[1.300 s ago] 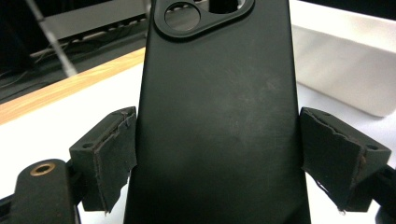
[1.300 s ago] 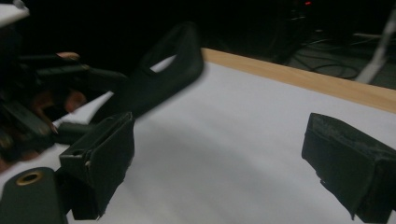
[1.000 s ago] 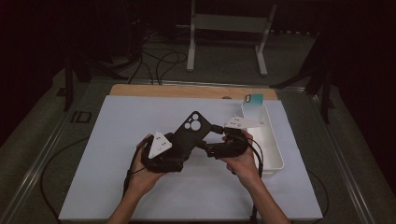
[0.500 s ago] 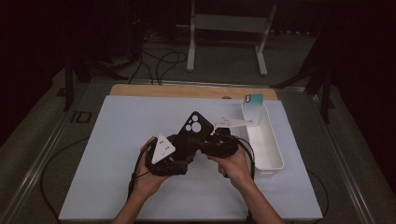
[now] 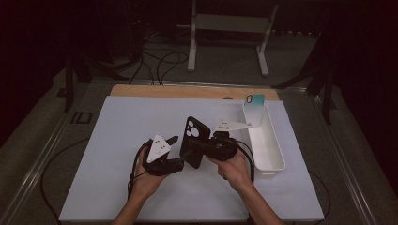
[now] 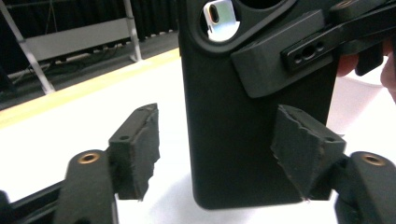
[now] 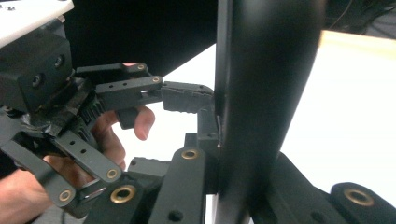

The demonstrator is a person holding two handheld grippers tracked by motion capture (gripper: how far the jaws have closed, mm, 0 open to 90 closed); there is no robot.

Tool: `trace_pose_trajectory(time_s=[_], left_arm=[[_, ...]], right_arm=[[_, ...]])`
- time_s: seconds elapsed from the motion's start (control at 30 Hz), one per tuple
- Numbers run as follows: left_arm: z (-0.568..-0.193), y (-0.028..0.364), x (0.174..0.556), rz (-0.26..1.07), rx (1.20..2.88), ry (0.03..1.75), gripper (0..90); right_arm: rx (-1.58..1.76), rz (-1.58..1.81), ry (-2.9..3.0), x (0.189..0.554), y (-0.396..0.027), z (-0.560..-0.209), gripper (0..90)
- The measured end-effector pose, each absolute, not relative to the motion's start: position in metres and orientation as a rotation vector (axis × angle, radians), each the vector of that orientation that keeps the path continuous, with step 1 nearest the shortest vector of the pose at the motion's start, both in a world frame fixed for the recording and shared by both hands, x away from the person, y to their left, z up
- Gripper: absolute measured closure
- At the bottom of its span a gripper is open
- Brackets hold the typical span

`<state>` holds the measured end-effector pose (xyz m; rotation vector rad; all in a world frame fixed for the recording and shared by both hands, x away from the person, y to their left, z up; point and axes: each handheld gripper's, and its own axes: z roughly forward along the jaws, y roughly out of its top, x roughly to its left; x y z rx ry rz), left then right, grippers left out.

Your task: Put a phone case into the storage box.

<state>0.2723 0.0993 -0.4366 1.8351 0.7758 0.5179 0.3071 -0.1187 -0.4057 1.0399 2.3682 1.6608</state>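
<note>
Dark surroundings, with cables on the floor and a white metal stand [image 5: 230, 35] behind, framed a table [image 5: 117, 122] covered by a white sheet. A narrow white tray [image 5: 265, 140] was seen at the sheet's right side, with a teal phone case [image 5: 256, 99] leaning at its far end. Near the middle of the table a black phone case [image 5: 193, 140] was held upright and clear of the sheet, its camera cut-outs at the top. The right gripper [image 5: 199, 149] was clamped on one edge of that case, its jaws having just been closing; in the right gripper view the case [image 7: 261, 107] was seen edge-on, pressed between the pads. The left gripper [image 5: 176, 150] was held just beside the case on its left. In the left gripper view its jaws were seen to stand apart on either side of the case's lower half [image 6: 243, 140], the right pad at the case's edge and the left pad clear of it; they had just been closing.
</note>
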Motion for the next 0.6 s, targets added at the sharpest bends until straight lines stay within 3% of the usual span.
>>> trace_pose_trajectory(time_s=[0.2, 0.6], left_arm=[[-0.436, 0.107, 0.28, 0.392, 1.851, 0.786, 15.7], [-0.441, 0.106, 0.285, 0.14, 1.91, 0.718, 2.5]], right_arm=[[0.98, 1.668, 2.36, 0.306, -0.123, -0.401, 86.9], [0.801, 1.74, 2.396, 0.298, -0.125, -0.393, 86.6]])
